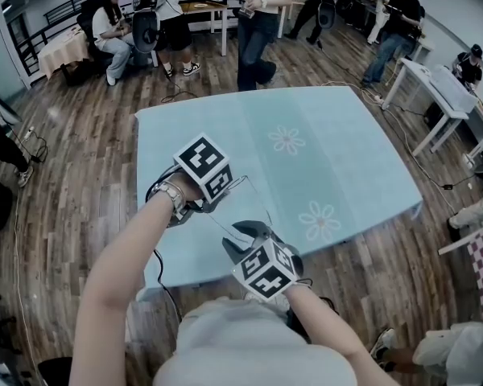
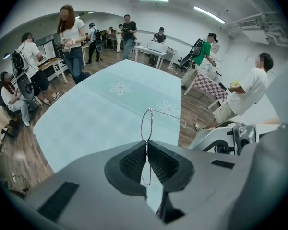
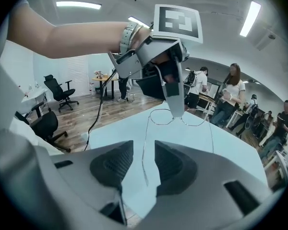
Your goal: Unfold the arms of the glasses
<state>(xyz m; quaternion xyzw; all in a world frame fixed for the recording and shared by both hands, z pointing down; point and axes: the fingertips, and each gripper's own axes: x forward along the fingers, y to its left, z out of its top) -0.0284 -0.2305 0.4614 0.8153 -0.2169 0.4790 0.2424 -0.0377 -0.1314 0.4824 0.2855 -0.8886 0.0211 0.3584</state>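
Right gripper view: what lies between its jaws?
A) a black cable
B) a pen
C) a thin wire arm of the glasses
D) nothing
C: the thin wire arm of the glasses runs down the gap between the right gripper's spread pads, apparently touching neither.

Grey tongs — silver watch band

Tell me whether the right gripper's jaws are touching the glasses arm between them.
Apart. The right gripper view shows the thin glasses arm running down between the jaws of the right gripper, with a clear gap on each side of it.
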